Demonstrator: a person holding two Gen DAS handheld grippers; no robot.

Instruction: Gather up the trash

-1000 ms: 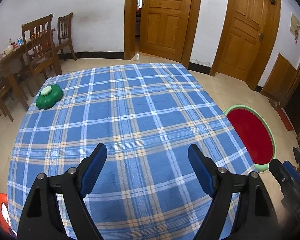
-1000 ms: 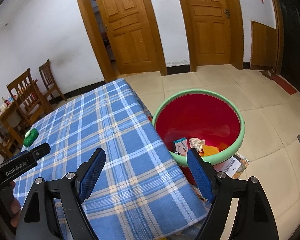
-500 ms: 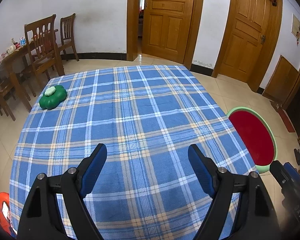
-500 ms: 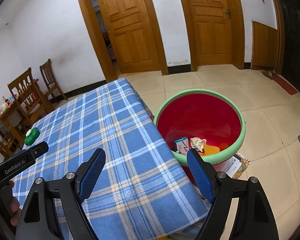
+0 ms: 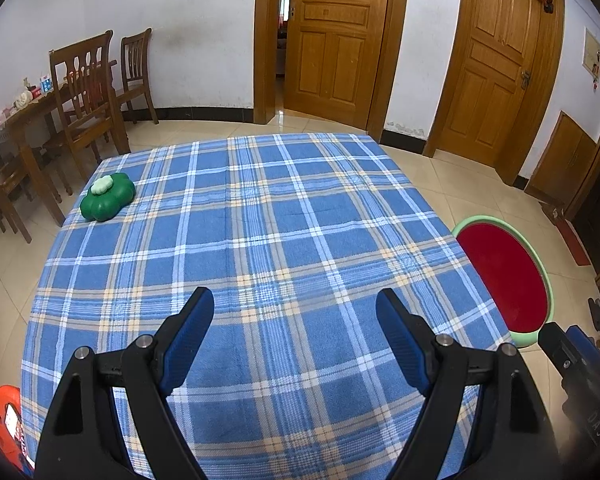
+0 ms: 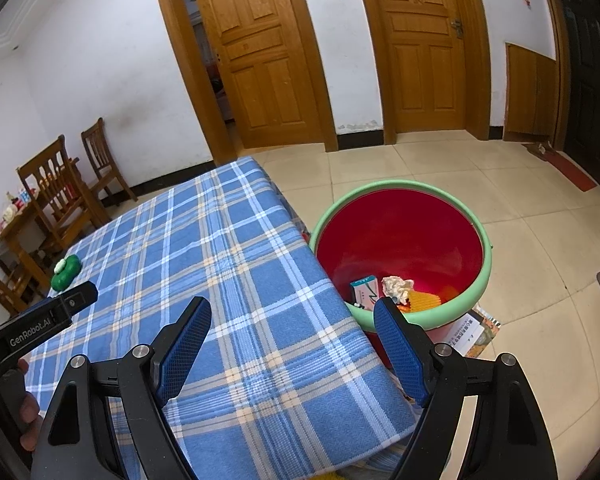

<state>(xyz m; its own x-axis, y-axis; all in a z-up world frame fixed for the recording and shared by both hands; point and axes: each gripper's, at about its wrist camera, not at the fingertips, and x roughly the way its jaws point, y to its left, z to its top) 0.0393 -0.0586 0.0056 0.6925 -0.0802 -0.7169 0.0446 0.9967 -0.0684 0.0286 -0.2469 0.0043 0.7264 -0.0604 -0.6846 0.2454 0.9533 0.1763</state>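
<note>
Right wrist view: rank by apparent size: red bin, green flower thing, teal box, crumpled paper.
1. Red bin, by far the largest.
2. Teal box, partly hidden by the rim.
3. Crumpled paper, close to the box; that order is unsure.
4. Green flower thing, smallest, though farther off.

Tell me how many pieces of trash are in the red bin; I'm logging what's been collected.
3 visible: a small teal box at the near left, a crumpled paper wad beside it, and an orange ridged item to its right. The red bin rim may hide more.
</note>
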